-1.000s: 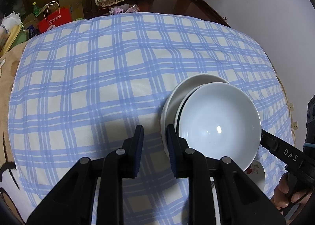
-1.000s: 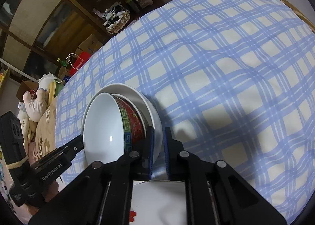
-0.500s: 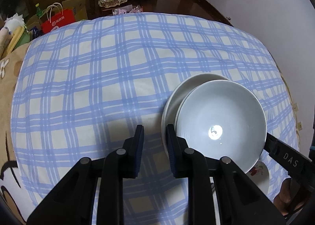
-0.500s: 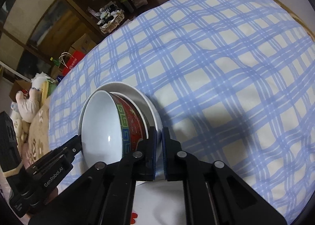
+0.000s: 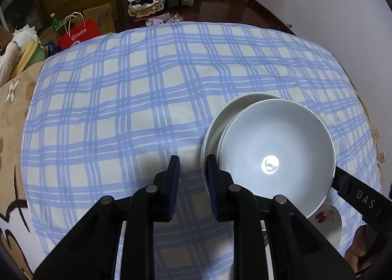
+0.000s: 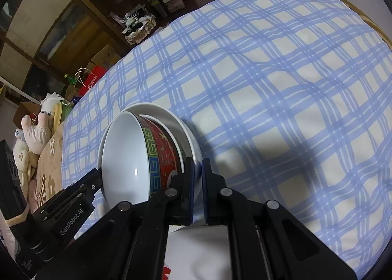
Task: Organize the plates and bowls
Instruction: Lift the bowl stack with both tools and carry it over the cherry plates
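A red-patterned bowl (image 6: 160,155) with a white inside (image 5: 274,160) sits in a white plate (image 5: 220,118), also seen in the right wrist view (image 6: 171,116). Both are lifted above the blue-checked cloth (image 5: 122,108). My right gripper (image 6: 198,189) is shut on the plate's rim, and its finger shows at the bowl's right edge in the left wrist view. My left gripper (image 5: 192,182) is open and holds nothing, with its right finger (image 5: 212,177) beside the plate's left rim. A second white plate with a red print (image 5: 328,221) lies lower down, below the stack (image 6: 196,250).
The checked cloth (image 6: 269,84) covers a rounded table. Beyond its far edge are a red paper bag (image 5: 78,32), a basket (image 5: 145,7), cardboard boxes and wooden shelves. Soft toys (image 6: 31,133) lie off the left side.
The bowl and plate have risen a little and tipped, held in my right gripper. My left gripper has kept its opening and stayed beside the plate's rim.
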{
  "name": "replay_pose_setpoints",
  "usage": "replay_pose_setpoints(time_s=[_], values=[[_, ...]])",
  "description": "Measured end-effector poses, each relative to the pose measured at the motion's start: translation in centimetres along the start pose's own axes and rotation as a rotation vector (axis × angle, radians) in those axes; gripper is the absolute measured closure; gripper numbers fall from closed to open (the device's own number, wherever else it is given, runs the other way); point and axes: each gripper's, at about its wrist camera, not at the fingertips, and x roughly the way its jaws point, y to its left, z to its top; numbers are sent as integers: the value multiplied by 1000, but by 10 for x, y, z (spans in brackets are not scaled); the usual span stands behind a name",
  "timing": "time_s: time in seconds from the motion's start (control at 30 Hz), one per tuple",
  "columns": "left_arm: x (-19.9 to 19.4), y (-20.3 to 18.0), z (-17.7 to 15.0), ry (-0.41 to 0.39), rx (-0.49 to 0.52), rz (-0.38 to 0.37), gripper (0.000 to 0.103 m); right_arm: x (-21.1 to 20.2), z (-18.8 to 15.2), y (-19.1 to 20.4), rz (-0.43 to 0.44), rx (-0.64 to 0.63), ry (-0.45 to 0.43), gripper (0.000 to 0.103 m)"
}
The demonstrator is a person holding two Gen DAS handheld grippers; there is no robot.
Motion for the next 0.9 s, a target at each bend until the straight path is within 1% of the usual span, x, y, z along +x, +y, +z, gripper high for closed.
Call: replay_pose_setpoints(time_s=[0.13, 0.27, 0.4, 0.43, 0.53, 0.57, 0.6, 0.63, 0.67, 0.8, 0.9], values=[[2, 6, 3, 25, -10, -19, 80, 0, 0, 0, -1, -5, 1, 94], [2, 7, 3, 24, -14, -8, 75, 0, 1, -1, -1, -2, -2, 94], [3, 8, 3, 28, -19, -23, 75, 0, 0, 0, 1, -7, 4, 94], [3, 9, 4, 33, -21, -29, 76, 0, 1, 0, 0, -10, 5, 94], [4, 10, 5, 44, -21, -60, 82, 0, 2, 1, -1, -7, 3, 94], [5, 11, 7, 54, -20, -78, 86, 0, 2, 1, -2, -11, 4, 94], [6, 11, 8, 64, -26, -105, 94, 0, 2, 1, -3, -13, 5, 94], [7, 12, 9, 75, -31, -135, 97, 0, 2, 1, -7, -22, 6, 94], [7, 13, 10, 81, -34, -146, 97, 0, 2, 1, -7, -20, 7, 94], [7, 13, 12, 65, -22, -122, 98, -1, 0, 0, -13, 1, -14, 95], [9, 13, 15, 62, -25, -118, 98, -3, 0, 3, -31, -14, -30, 95]])
